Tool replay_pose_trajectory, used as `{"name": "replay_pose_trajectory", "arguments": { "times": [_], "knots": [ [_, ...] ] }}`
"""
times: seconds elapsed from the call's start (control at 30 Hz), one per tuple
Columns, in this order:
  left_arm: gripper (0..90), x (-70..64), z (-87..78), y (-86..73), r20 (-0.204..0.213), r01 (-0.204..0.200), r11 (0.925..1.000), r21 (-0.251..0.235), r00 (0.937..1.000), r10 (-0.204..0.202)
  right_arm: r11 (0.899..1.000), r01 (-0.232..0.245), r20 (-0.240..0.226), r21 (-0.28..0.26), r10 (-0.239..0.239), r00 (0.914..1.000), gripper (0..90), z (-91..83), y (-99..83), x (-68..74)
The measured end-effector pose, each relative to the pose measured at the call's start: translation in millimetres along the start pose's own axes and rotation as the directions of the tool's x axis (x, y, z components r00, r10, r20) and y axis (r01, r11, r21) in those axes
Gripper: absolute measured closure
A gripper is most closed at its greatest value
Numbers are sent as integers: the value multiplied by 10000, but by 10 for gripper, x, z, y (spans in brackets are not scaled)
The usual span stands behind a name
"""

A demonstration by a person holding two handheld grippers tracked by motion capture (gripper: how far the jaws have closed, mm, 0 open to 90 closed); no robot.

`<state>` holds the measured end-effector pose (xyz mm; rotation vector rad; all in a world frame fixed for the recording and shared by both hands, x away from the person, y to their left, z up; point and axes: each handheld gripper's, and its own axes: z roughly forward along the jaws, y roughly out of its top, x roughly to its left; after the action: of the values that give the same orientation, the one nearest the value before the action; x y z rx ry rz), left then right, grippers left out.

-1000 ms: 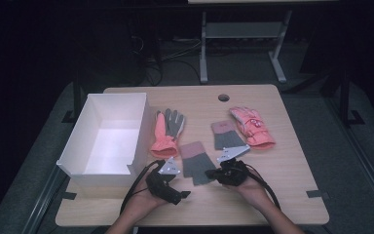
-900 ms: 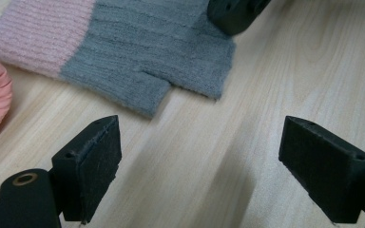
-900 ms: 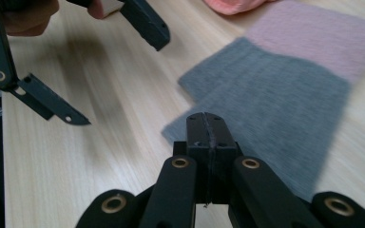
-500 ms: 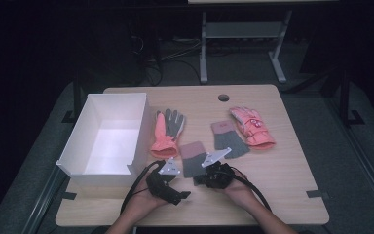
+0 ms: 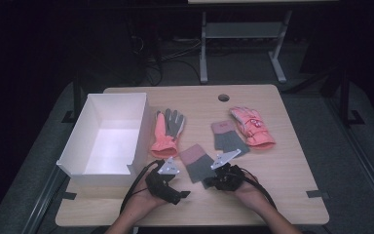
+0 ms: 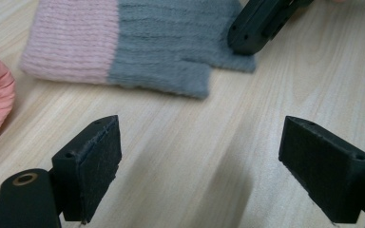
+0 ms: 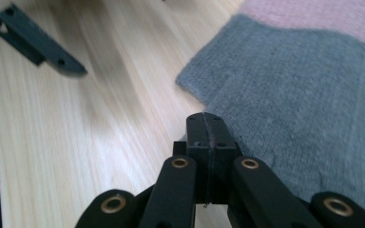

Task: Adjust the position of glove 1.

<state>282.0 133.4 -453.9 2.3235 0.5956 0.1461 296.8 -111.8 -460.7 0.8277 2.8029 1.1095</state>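
Observation:
A knit glove (image 5: 197, 163), grey with a pink cuff, lies flat near the table's front edge. In the left gripper view the knit glove (image 6: 161, 42) is just ahead of my left gripper (image 6: 218, 156), which stands open over bare wood a little short of it. The left gripper (image 5: 181, 195) sits to the glove's left in the high view. My right gripper (image 7: 206, 124) is shut, its tip at the edge of the glove's grey finger end (image 7: 304, 118), with nothing visibly between the jaws. The right gripper (image 5: 210, 184) is at the glove's near right corner.
A white open box (image 5: 73, 158) stands at the left. Behind the knit glove lie a pink and grey glove (image 5: 168, 127), a second knit glove (image 5: 228, 137) and a pink padded glove (image 5: 251, 126). A round hole (image 5: 223, 97) is at the table's back.
My right gripper has moved left and slightly nearer, up to the knit glove's finger end. The left gripper has stayed put.

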Motion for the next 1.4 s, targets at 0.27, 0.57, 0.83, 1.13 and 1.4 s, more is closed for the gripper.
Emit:
{"name": "replay_pose_trajectory", "arguments": {
  "times": [0.27, 0.57, 0.83, 1.13, 1.4],
  "knots": [
    [137, -2, 0, 4, 90, 112, 9999, -90, 9999, -111, 9997, -99, 325, 218, 92, 9994, 900, -192, -174, -54],
    [141, -8, -8, 6, 32, 68, 9999, -82, 10000, -68, 9987, -457, 544, 208, 445, 9975, 900, -438, -435, -136],
    [193, -9, -13, 42, 55, -117, 9999, -64, 9999, 117, 9966, -820, 779, -4, 817, 9936, 900, -684, -656, -222],
    [690, 106, 31, 373, 380, -461, 9981, -399, 9981, 476, 9968, -780, 706, -202, 792, 9944, 900, -720, -612, -211],
    [897, 233, 236, 713, 490, -910, 9958, 26, 9947, 908, 9967, -758, 707, -294, 778, 9945, 900, -738, -625, -198]
  ]
}}
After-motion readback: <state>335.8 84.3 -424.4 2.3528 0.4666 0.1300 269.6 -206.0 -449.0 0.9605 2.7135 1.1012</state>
